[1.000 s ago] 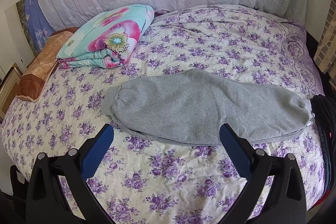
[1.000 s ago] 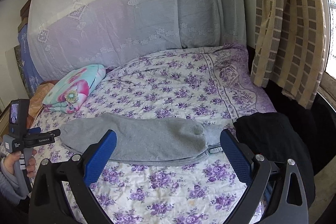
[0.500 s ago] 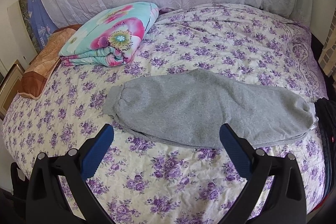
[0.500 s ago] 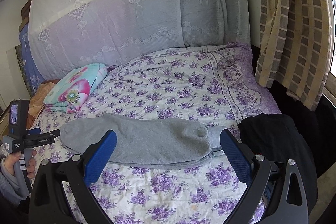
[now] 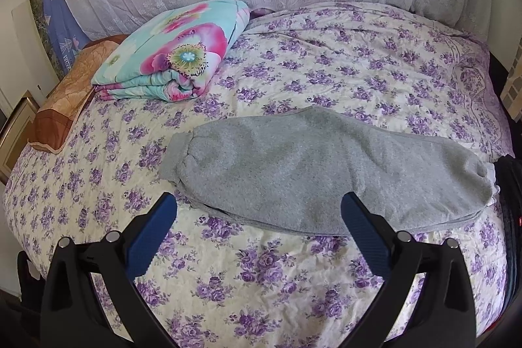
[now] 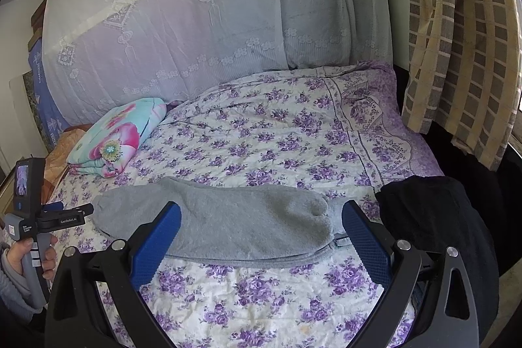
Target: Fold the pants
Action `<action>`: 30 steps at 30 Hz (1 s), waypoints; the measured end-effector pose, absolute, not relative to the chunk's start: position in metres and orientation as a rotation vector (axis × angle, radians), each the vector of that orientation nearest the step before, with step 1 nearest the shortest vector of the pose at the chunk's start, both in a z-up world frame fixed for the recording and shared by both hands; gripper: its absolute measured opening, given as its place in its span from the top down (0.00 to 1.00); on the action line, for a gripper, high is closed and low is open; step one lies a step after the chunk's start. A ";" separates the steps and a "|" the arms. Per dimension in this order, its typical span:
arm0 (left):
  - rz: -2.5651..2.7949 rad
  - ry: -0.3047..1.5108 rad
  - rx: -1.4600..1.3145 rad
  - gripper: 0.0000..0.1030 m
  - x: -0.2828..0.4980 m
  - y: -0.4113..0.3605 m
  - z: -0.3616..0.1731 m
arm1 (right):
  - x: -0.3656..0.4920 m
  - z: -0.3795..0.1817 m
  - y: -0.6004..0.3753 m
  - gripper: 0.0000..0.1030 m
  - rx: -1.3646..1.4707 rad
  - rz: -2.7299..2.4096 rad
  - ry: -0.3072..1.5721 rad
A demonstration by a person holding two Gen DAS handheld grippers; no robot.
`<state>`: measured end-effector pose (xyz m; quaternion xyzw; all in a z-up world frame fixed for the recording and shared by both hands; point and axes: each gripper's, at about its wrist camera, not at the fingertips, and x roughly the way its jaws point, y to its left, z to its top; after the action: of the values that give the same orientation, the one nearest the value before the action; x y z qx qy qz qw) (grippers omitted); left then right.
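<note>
My left gripper [image 5: 259, 207] hangs over the near edge of the bed [image 5: 326, 77] with its blue fingers [image 5: 153, 234] spread wide and nothing between them. Ahead of it the grey pants [image 5: 310, 178] lie flat on the flowered cover, already doubled leg over leg as far as I can judge, with the long axis running left to right across my view. The cuffed ends [image 5: 177, 152] sit at the left, a little left of and beyond this gripper's left finger, so I reckon the left hand is the nearer one for that end.

From the other side, my right gripper [image 6: 261, 217] is likewise spread wide and empty, apart from the cloth. The waist end [image 6: 332, 217] with its drawstring lies just inside the right finger [image 6: 365, 240], close beside a dark garment [image 6: 434, 224] on the bed's right edge. That end falls to the right hand.

I judge the next fold brings one end over onto the other along that left-right line, so each gripper should come forward and down onto its own end.
</note>
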<state>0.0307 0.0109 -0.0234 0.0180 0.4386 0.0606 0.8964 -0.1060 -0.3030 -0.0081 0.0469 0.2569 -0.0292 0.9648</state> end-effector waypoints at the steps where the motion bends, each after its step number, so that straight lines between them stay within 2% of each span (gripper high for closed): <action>1: 0.127 0.910 0.037 0.04 0.032 0.011 -0.024 | -0.104 -0.009 -0.303 0.04 0.096 -0.059 0.521; 13: 0.105 0.966 -0.019 0.04 0.054 0.026 -0.055 | -0.073 -0.046 -0.315 0.04 0.179 -0.057 0.598; 19: 0.045 1.131 -0.283 0.04 0.074 0.064 -0.125 | -0.041 -0.121 -0.340 0.04 0.369 -0.064 0.721; 23: 0.026 1.127 -0.499 0.04 0.081 0.085 -0.152 | -0.025 -0.177 -0.365 0.04 0.553 -0.103 0.797; 30: 0.003 1.193 -0.655 0.04 0.104 0.099 -0.195 | 0.000 -0.238 -0.389 0.05 0.847 -0.101 0.816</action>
<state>0.1037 0.0986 -0.1953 -0.3029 0.5517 0.0013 0.7771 0.0000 -0.3894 -0.2381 0.3993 0.3847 -0.0475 0.8308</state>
